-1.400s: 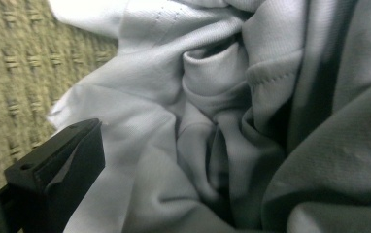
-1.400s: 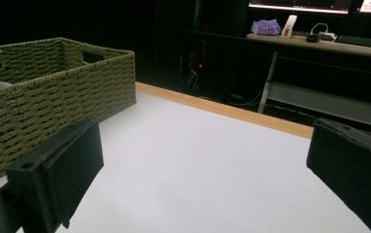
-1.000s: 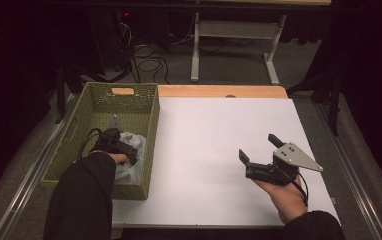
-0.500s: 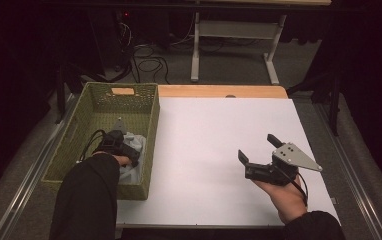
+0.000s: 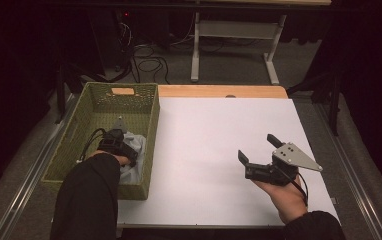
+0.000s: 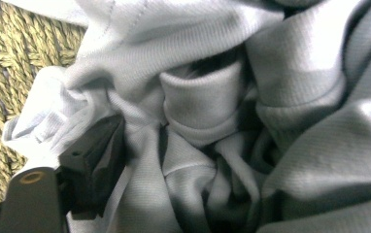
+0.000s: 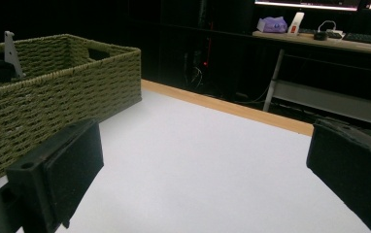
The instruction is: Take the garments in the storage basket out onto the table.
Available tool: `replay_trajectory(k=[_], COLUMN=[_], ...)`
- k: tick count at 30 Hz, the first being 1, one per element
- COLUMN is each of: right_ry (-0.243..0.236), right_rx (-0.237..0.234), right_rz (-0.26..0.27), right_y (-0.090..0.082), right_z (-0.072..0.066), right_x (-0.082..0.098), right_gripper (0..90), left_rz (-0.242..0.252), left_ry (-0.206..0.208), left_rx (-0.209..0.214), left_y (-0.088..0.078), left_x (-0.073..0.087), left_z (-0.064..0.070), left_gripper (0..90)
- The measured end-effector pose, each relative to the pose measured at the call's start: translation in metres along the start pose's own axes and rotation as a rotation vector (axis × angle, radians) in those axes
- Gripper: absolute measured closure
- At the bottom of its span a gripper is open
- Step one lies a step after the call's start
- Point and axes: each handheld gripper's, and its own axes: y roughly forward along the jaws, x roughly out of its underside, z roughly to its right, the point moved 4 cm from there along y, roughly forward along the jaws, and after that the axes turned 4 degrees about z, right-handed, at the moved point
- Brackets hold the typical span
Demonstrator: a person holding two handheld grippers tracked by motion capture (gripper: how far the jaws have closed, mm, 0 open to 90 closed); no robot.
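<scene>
Down in the near right corner of the green wicker basket (image 5: 74, 137), the left gripper (image 5: 120, 142) is buried in a pale grey garment (image 5: 134, 150), so the cloth lies directly under and around its jaws rather than off to any side. Its jaws have just been closing, with bunched folds between them; in the left gripper view one black jaw presses into the fabric, the other is hidden by cloth, so a firm pinch cannot be confirmed. The garment (image 6: 212, 111) is a crumpled heap of ribbed knit with no clear long axis, showing seams and a rolled cuff-like fold. The right gripper (image 5: 257, 150), well apart over the white table (image 5: 204, 135), hangs with its jaws spread and nothing between them. The left hand is plainly the nearer.
</scene>
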Motion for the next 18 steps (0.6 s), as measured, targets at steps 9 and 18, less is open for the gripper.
replay_trajectory(k=[9,18], right_ry=[-0.007,-0.011], right_rx=[-0.006,-0.009], right_rz=[-0.007,-0.007], right_y=[0.001,0.001], right_z=[-0.001,-0.001], right_x=[0.001,0.002], right_gripper=[0.7,0.7], left_rz=[0.018,0.045], left_ry=[0.013,0.038], left_rx=[0.017,0.030], left_y=[-0.007,-0.015], left_x=[-0.001,0.000], left_z=[0.001,0.002], left_gripper=[33.3,50.0])
